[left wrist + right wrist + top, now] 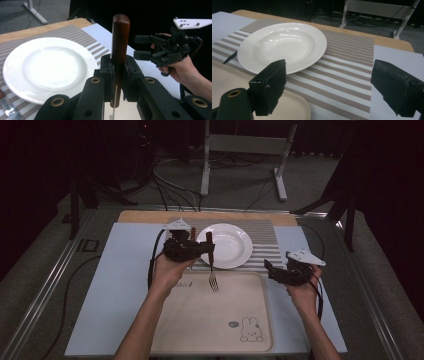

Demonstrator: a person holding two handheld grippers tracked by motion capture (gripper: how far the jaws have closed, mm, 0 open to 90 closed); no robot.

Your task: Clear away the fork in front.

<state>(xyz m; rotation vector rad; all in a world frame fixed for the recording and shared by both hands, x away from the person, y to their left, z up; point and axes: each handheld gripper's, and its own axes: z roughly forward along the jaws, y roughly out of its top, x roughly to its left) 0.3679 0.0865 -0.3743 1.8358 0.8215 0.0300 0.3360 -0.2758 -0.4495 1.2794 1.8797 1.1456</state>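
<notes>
My left gripper (209,251) is shut on a fork (212,270) with a brown wooden handle. The fork hangs upright, tines down, over the far edge of the beige tray (200,325). In the left gripper view the handle (120,37) stands up between the black pads (108,72), with the metal shaft running down below them. A white deep plate (230,245) lies on the striped placemat (267,240) just beyond the fork. My right gripper (270,269) is to the right of the tray, open with nothing between its jaws (332,82).
A second brown-handled utensil (193,234) lies left of the plate, partly hidden by my left gripper. The tray has a rabbit drawing (251,330) near its front right corner. A pale blue sheet (110,280) covers the table. Cables and a metal frame (240,150) stand on the floor beyond.
</notes>
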